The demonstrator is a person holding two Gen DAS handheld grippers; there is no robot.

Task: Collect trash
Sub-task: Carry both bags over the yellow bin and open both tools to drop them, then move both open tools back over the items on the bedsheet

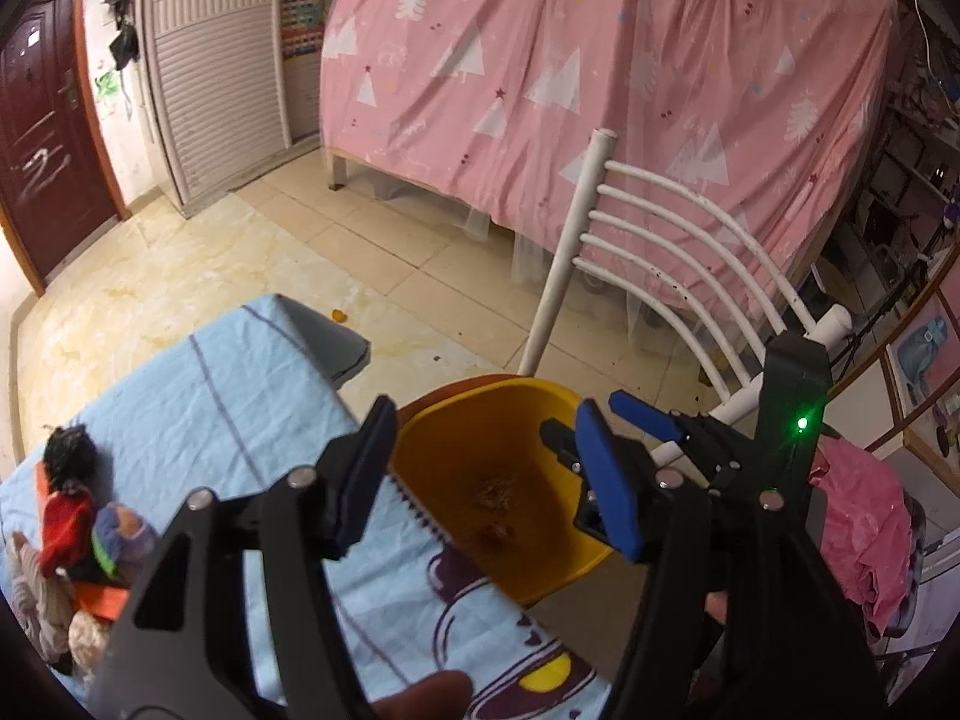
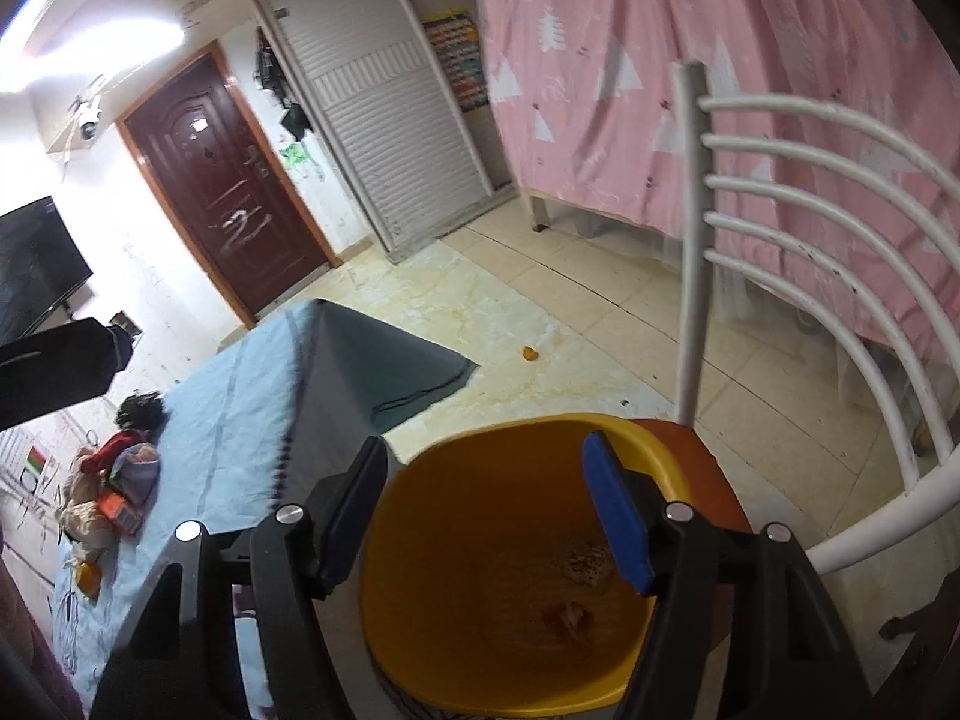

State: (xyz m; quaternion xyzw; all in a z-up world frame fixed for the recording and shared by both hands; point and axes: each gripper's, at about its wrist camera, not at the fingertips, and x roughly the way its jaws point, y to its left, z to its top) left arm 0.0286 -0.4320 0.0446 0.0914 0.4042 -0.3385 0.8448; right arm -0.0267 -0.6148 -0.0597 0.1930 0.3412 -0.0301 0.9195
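Left wrist view. The left gripper (image 1: 480,480) hangs above the near edge of the yellow bin (image 1: 516,498), jaws apart and nothing between them. The right gripper (image 1: 600,426) shows at the right, over the bin's far side, likewise spread and empty. The bin stands on the red seat of a white chair (image 1: 660,228), touching the edge of the table with the blue cloth (image 1: 210,396). Two scraps of trash (image 1: 495,489) lie on the bin's floor. A small orange scrap (image 1: 339,315) lies on the floor tiles, well apart from the bin. A heap of dolls (image 1: 78,516) sits on the cloth at the left.

Right wrist view. The right gripper (image 2: 486,510) points down into the bin (image 2: 510,570), jaws released, holding nothing. A brownish crumpled scrap (image 2: 585,564) lies just beside the blue finger; a reddish scrap (image 2: 567,615) lies nearer the middle.

Risks, as judged. The two grippers work close together over one opening, so a careless withdrawal could knock them together. A finger catching the rim could tip the bin, which appears only to rest on the seat. The scrap on the tiles may be overlooked.
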